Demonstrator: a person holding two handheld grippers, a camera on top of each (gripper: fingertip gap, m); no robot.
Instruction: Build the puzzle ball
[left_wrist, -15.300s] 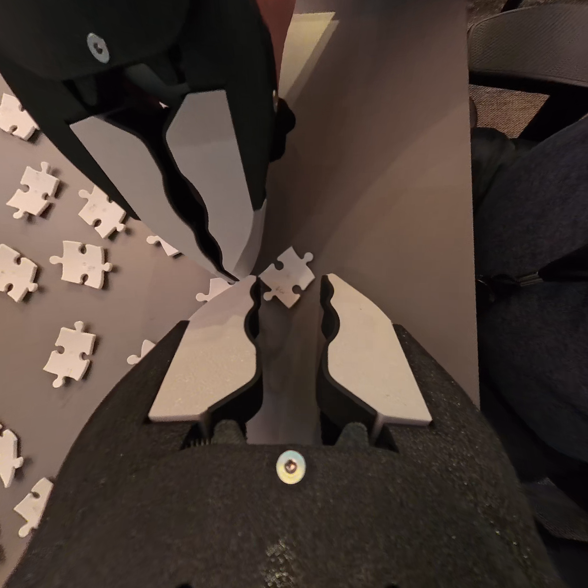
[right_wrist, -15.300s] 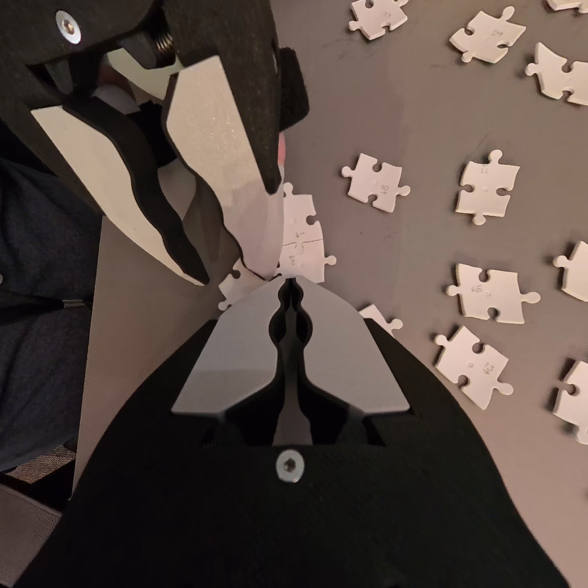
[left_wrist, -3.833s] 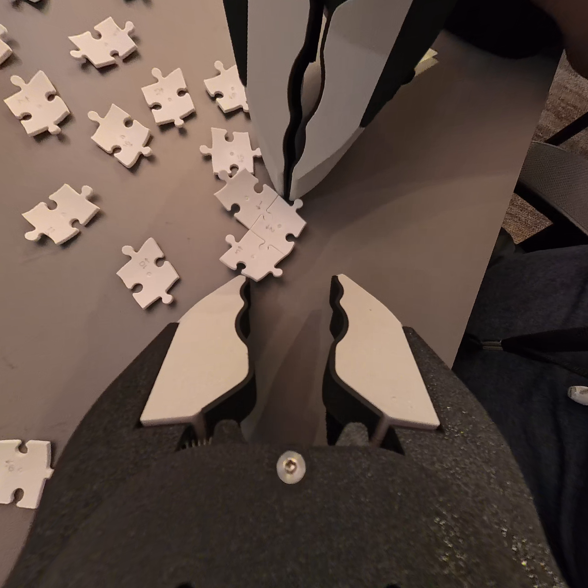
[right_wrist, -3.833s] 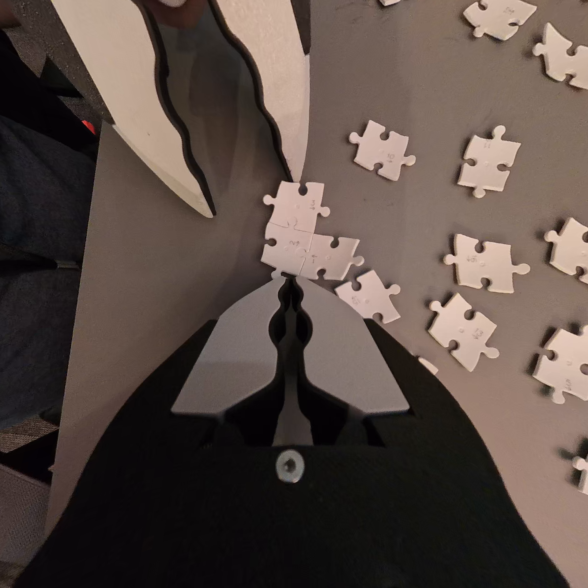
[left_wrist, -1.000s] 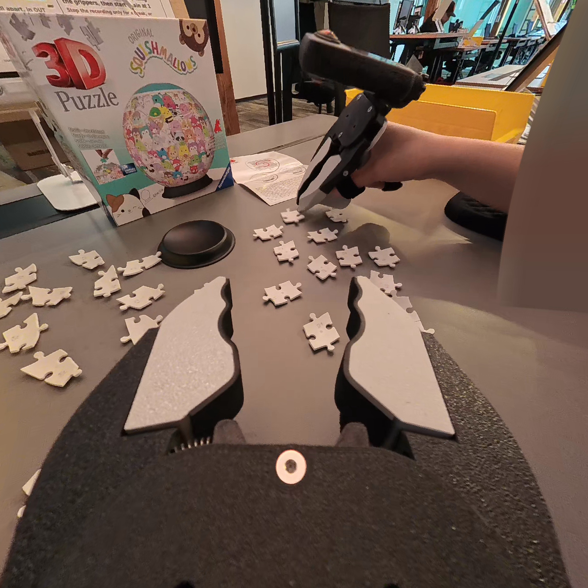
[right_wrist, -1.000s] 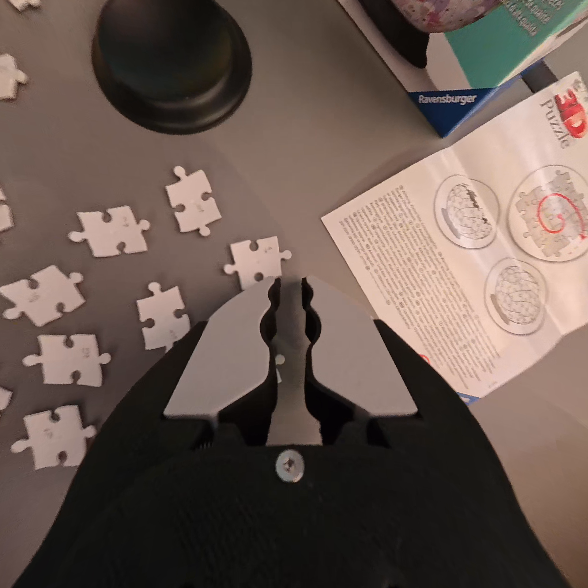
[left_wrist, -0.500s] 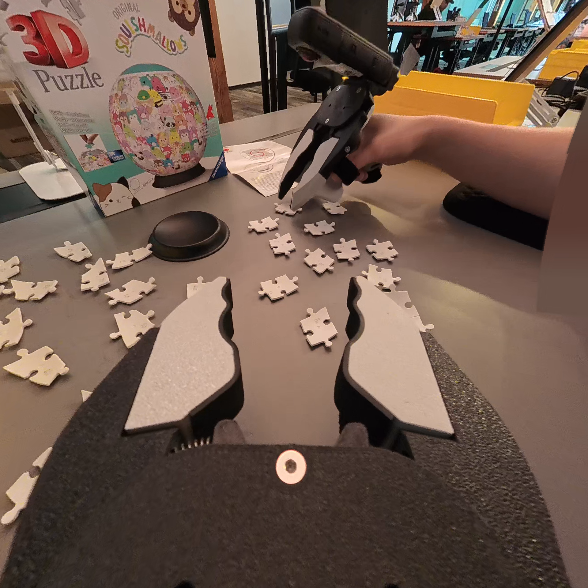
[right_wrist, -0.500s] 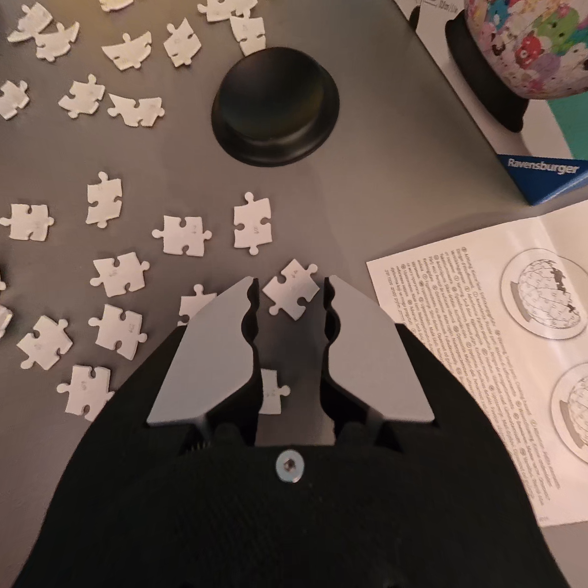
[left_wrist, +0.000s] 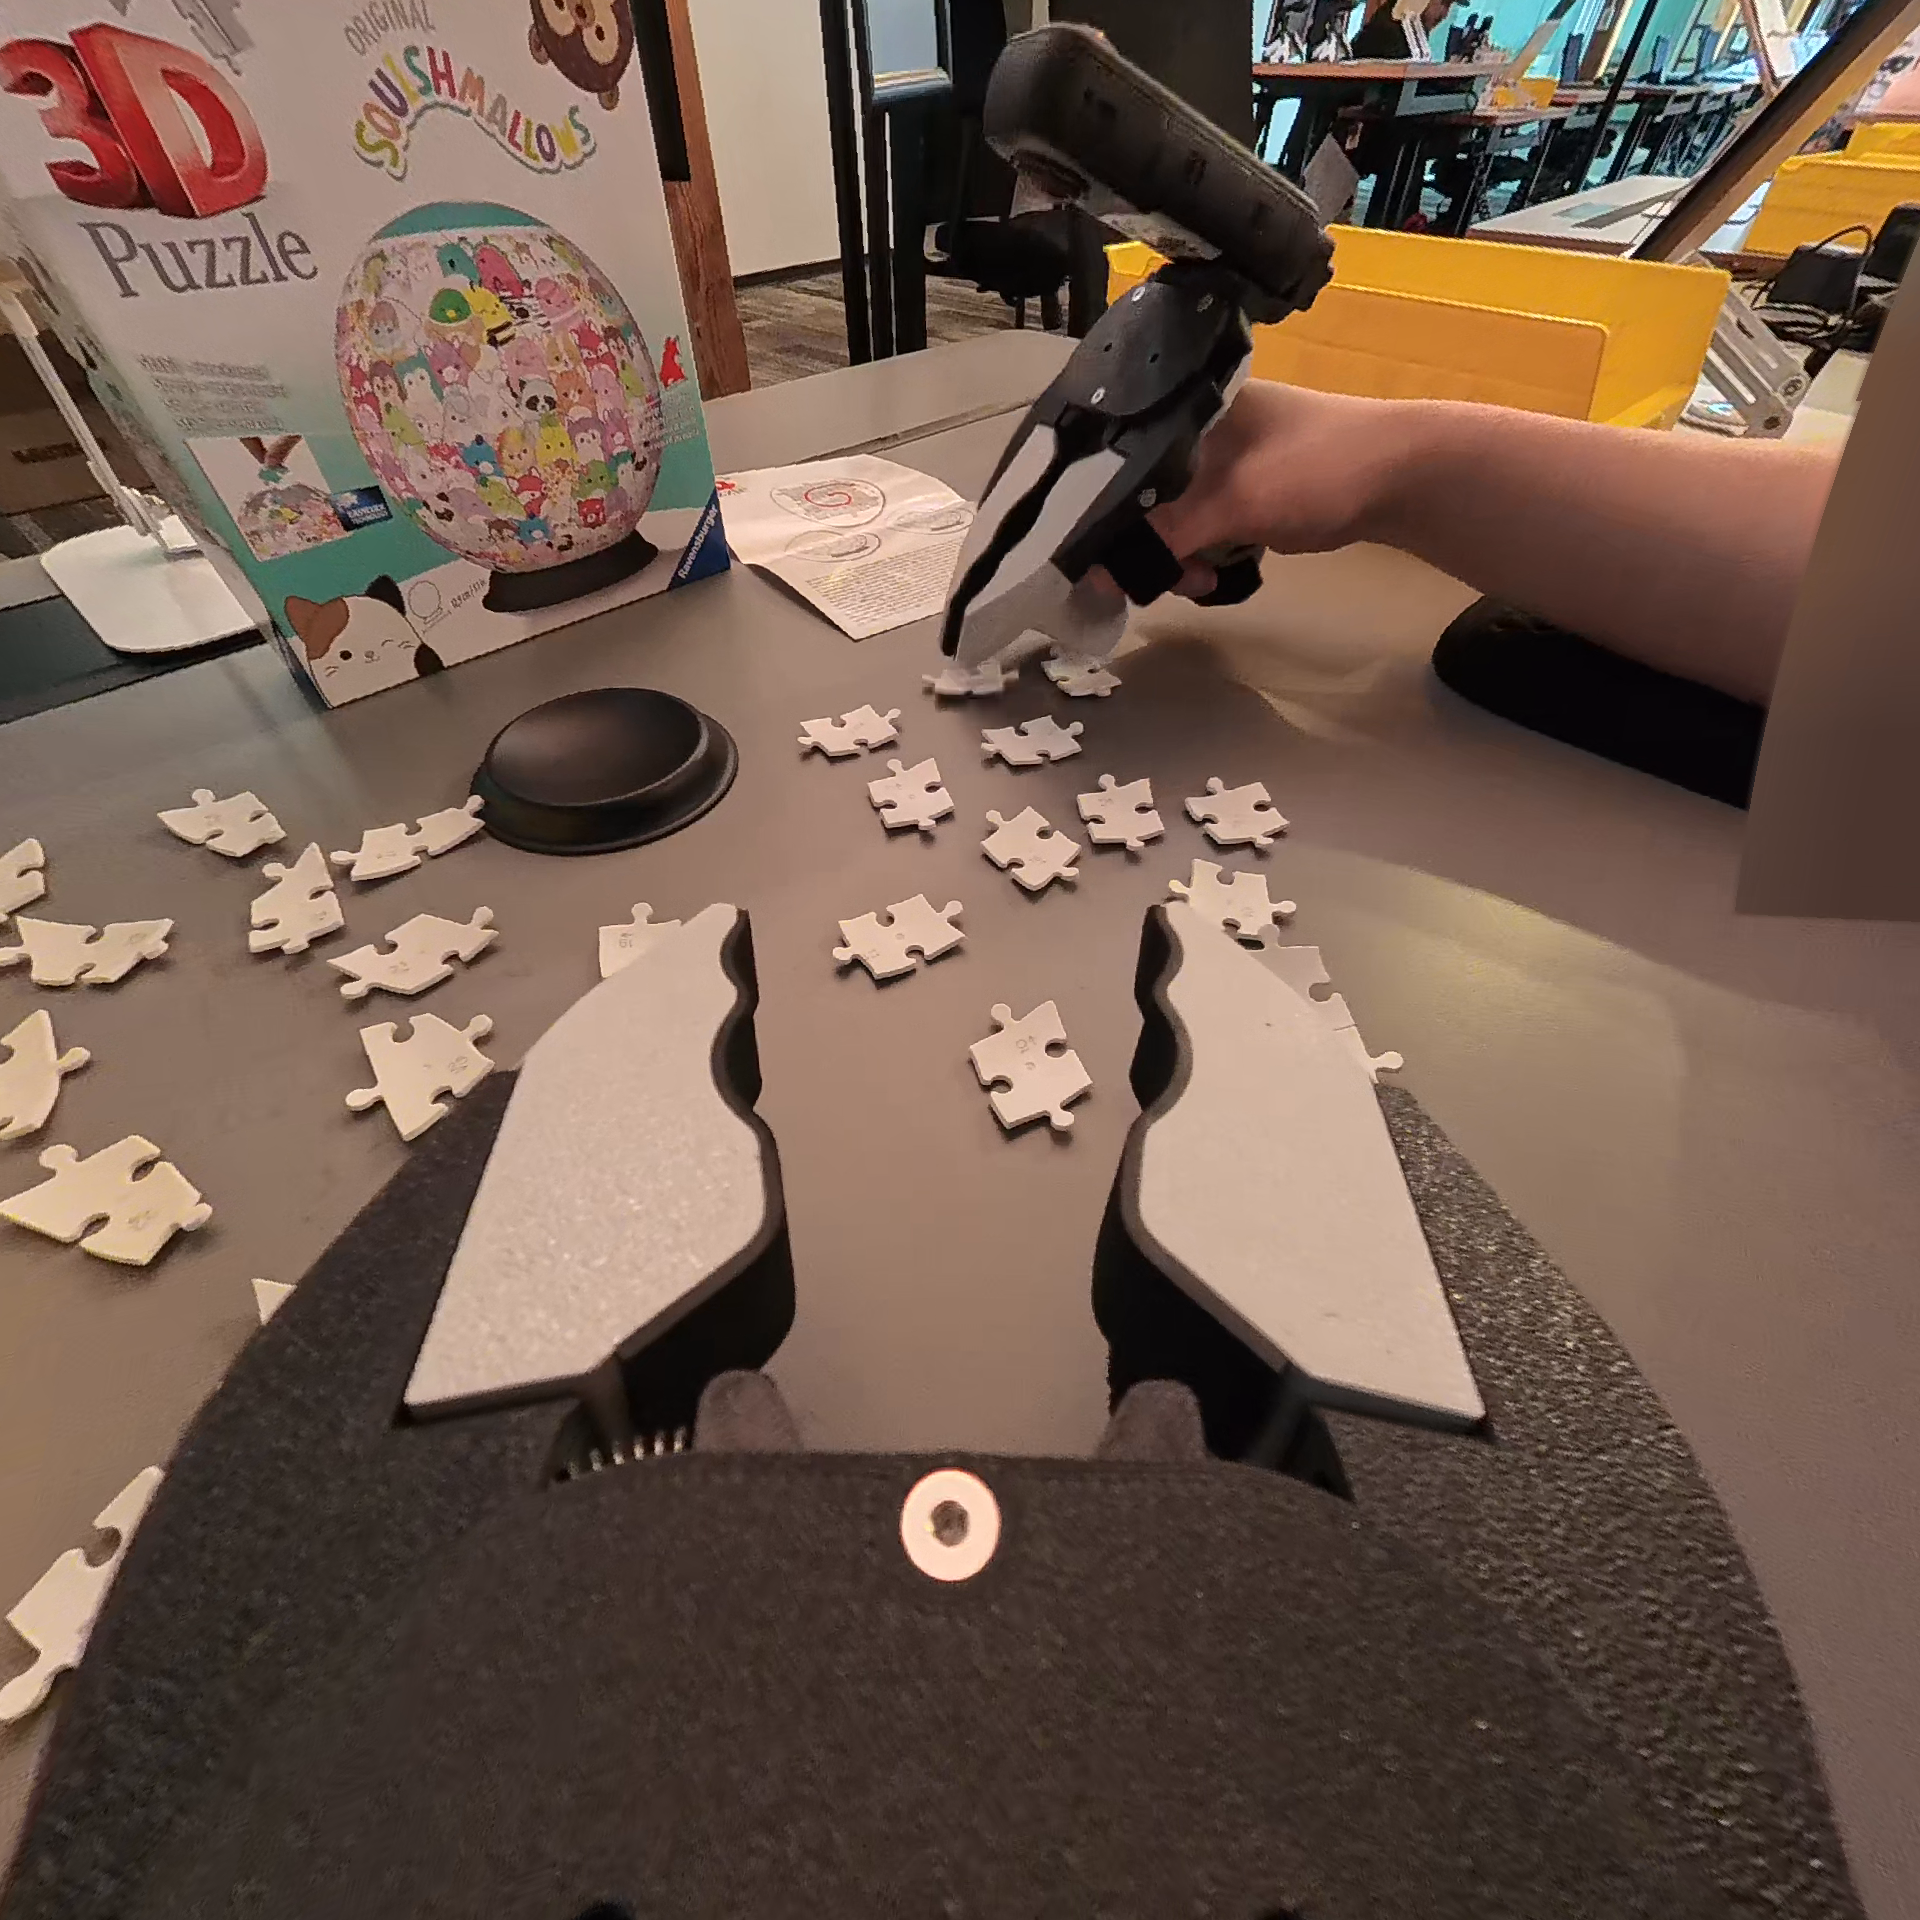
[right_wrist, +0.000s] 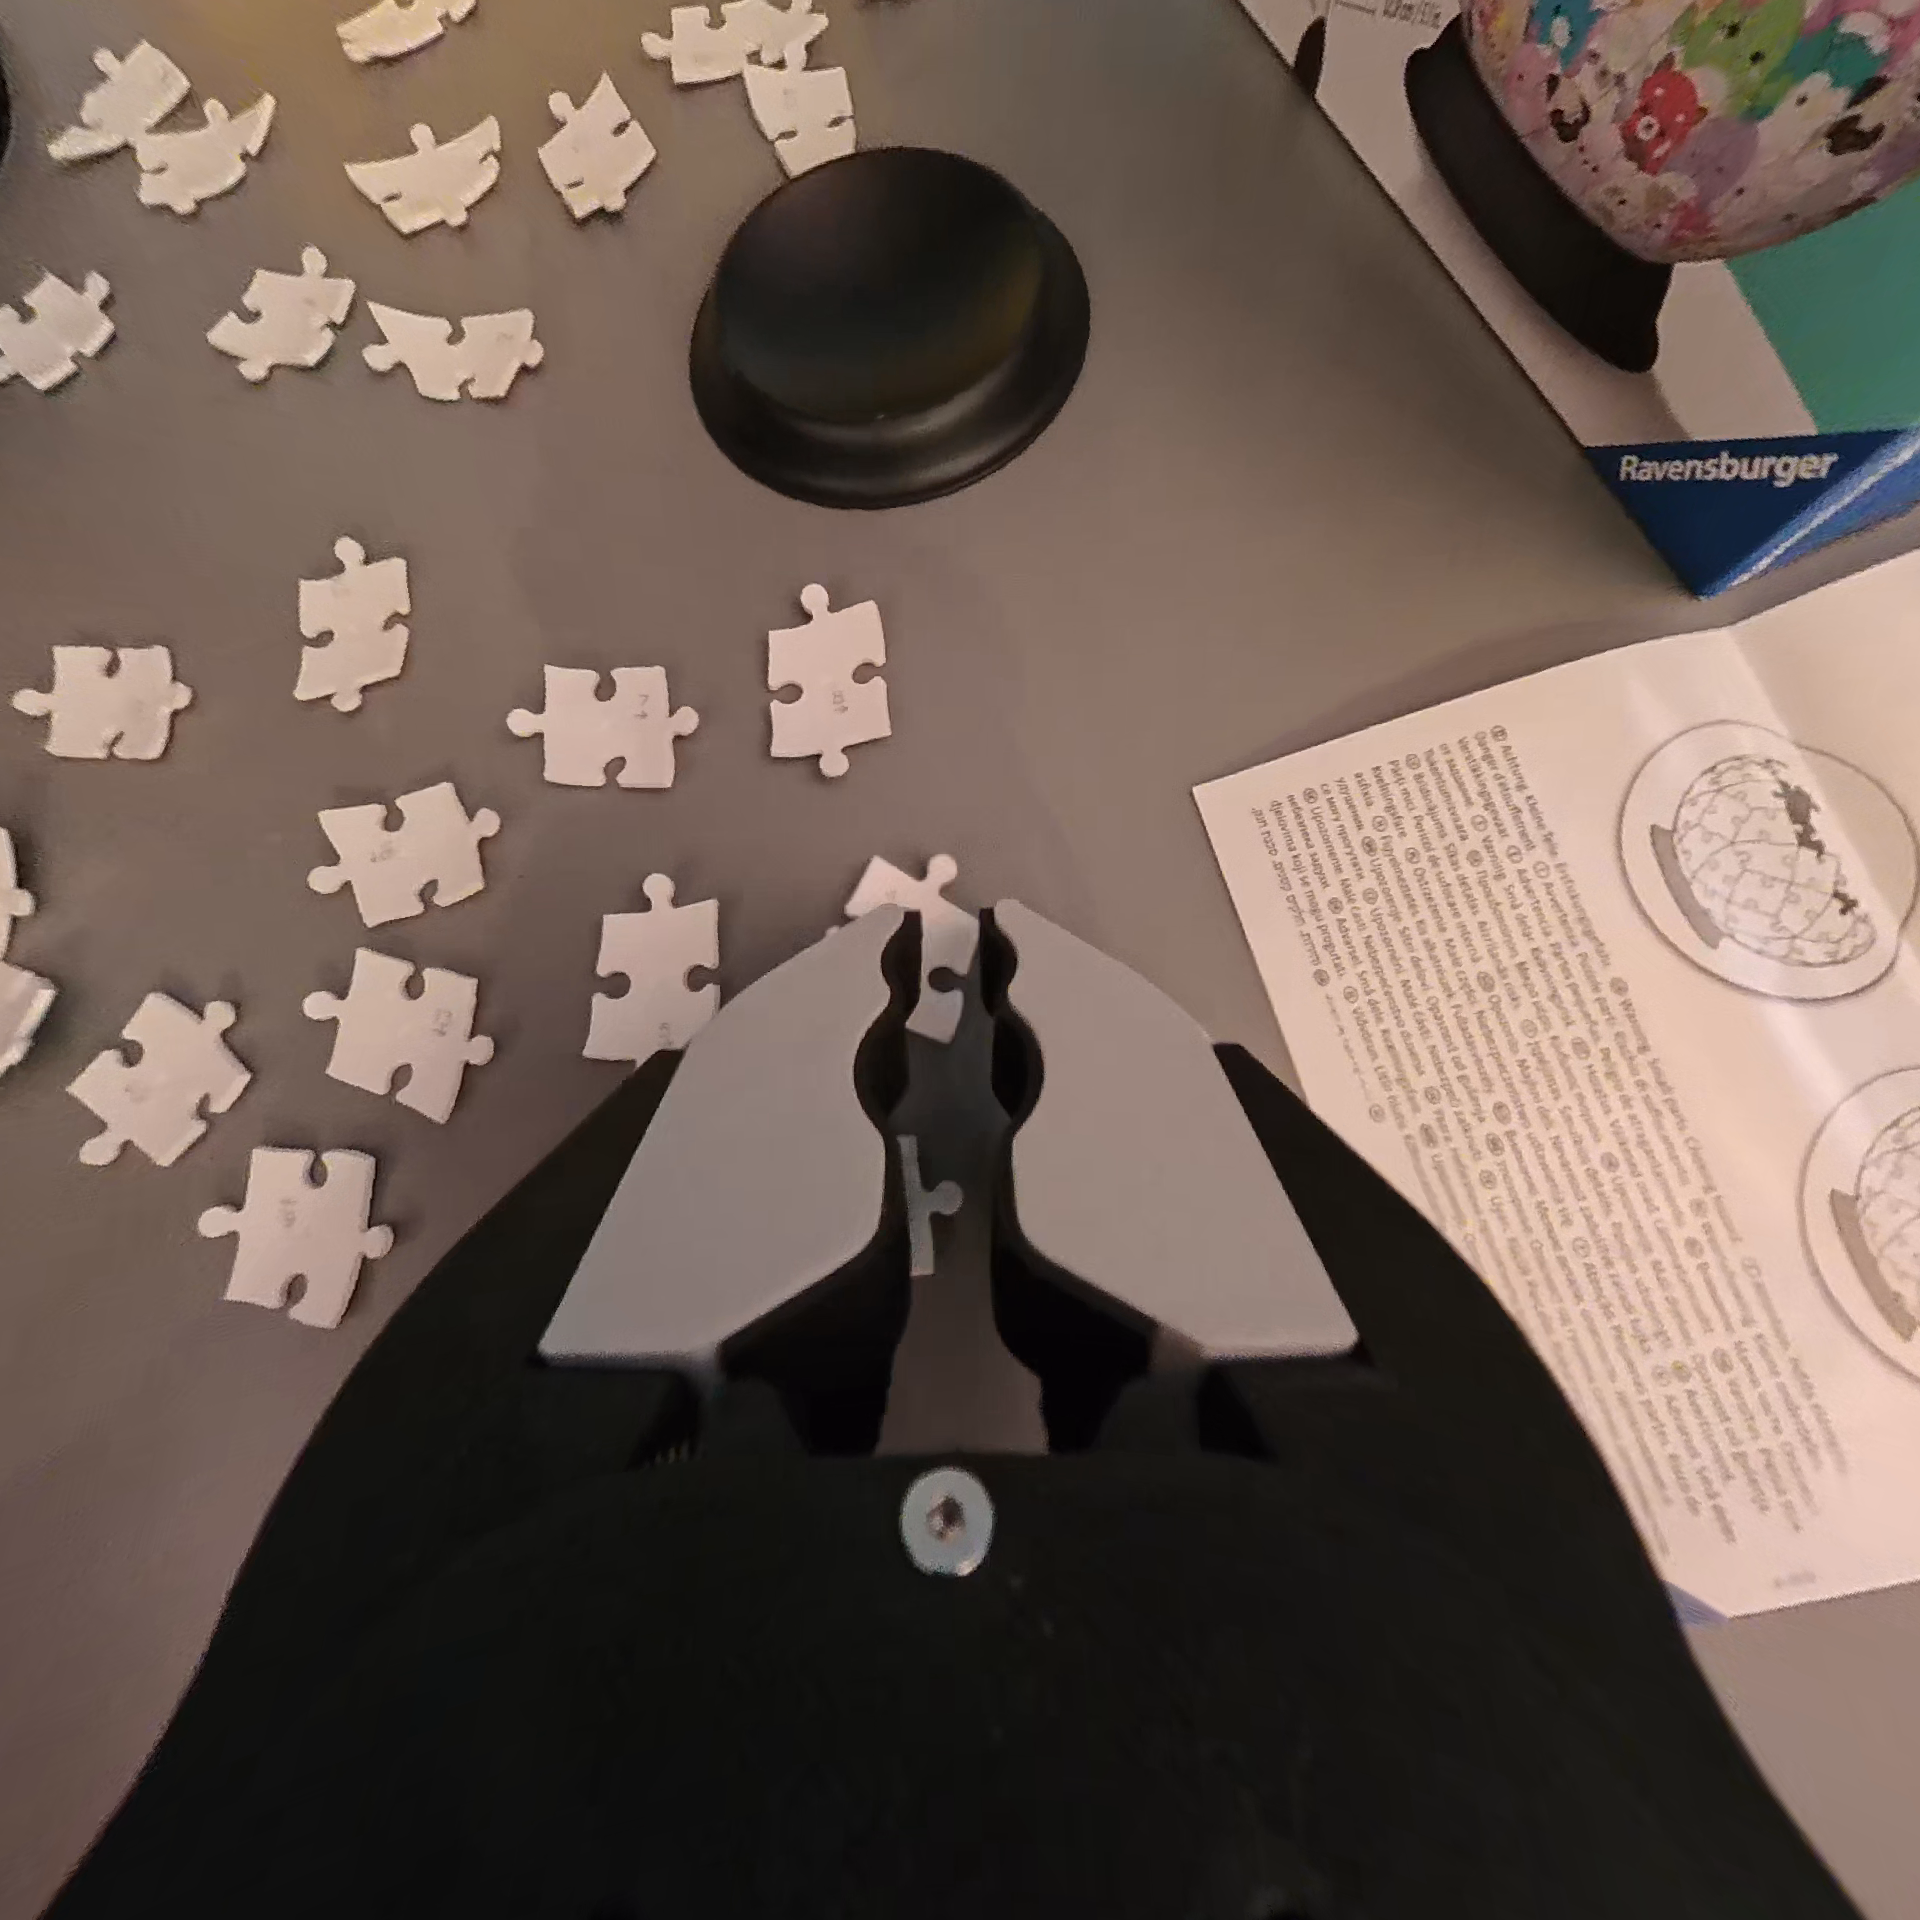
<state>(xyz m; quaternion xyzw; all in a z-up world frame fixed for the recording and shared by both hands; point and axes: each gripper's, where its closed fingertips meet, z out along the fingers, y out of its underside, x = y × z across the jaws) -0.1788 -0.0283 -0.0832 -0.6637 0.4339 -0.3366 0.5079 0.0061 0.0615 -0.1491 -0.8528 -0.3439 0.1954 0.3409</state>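
Several white puzzle pieces lie face down on the grey table (left_wrist: 1558, 1091). My left gripper (left_wrist: 943, 920) is open and empty, low over the table, with loose pieces (left_wrist: 1029, 1065) ahead between its fingers. My right gripper (right_wrist: 940, 914) points down at the table, its jaws closed to a narrow gap on one piece (right_wrist: 930, 940) that rests on the surface. In the left wrist view the right gripper (left_wrist: 961, 655) touches that piece (left_wrist: 966, 681) near the leaflet. Another piece (right_wrist: 928, 1205) shows under the right gripper through the gap.
The black round stand (left_wrist: 608, 764) (right_wrist: 888, 332) sits left of the right gripper. The puzzle box (left_wrist: 416, 312) (right_wrist: 1662, 260) stands behind it. The paper leaflet (left_wrist: 862, 530) (right_wrist: 1558, 1039) lies to the right. A person's forearm (left_wrist: 1507, 520) reaches in from the right. About 20 cm separates my left fingertips from my right.
My right gripper went from open above the piece to nearly shut on it, and moved down to the table. My left gripper stayed open and shifted only slightly.
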